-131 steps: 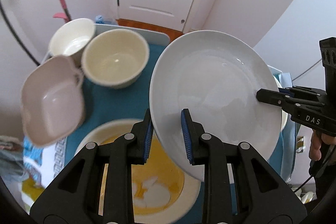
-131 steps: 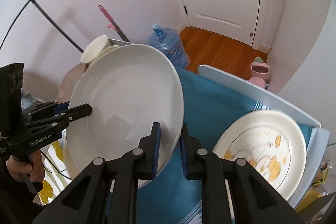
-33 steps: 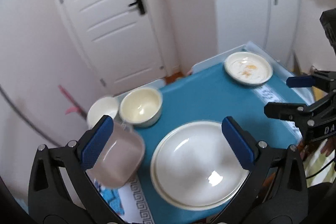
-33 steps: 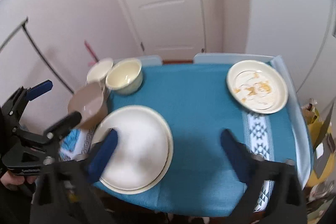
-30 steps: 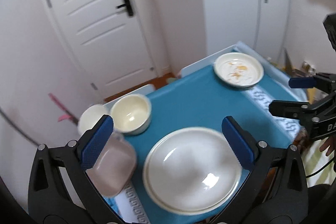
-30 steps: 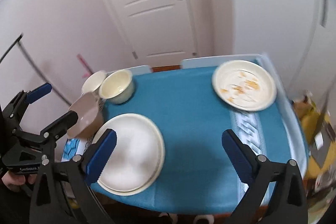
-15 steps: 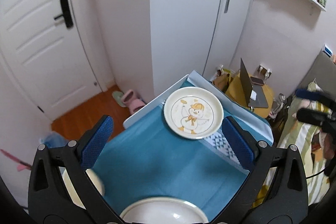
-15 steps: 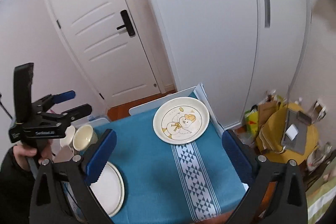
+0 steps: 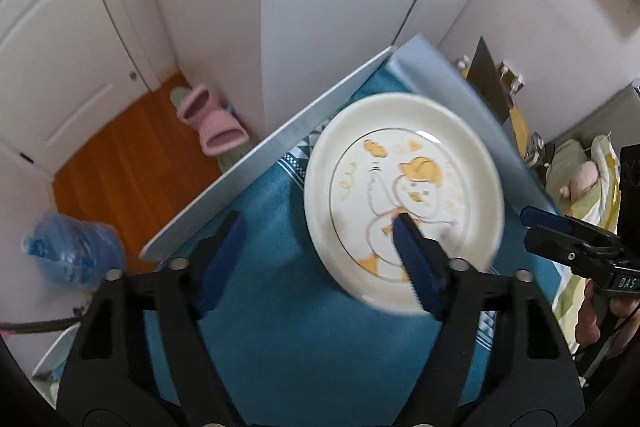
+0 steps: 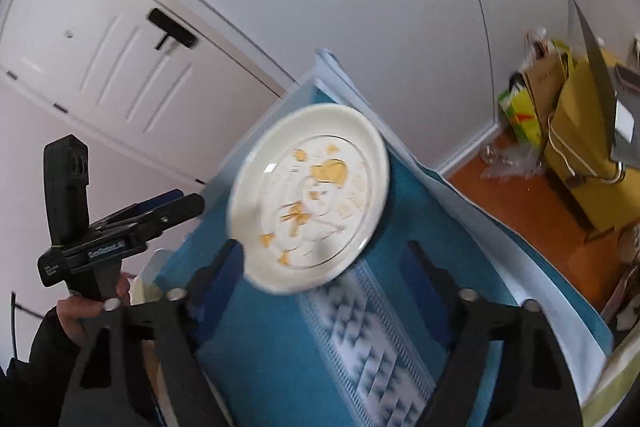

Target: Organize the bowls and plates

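Left wrist view: left gripper parted, jaws just been closing, nothing clamped yet; right-hand pad overlaps the near side of the duck plate, left-hand pad over bare blue cloth beside the plate. Plate flat on the cloth at the table's far corner, close to the pale table edge. Risk: closing off-centre like this probably shoves the plate toward that edge instead of pinching the rim. Right gripper just right of the plate, likely approach clash. Right wrist view: right gripper also parted, just been closing, empty; plate's near rim above the gap, patterned cloth band below the plate. Heavy blur, so fast motion; hard rim contact could chip or flip the plate. Left gripper left of the plate, state unclear from here.
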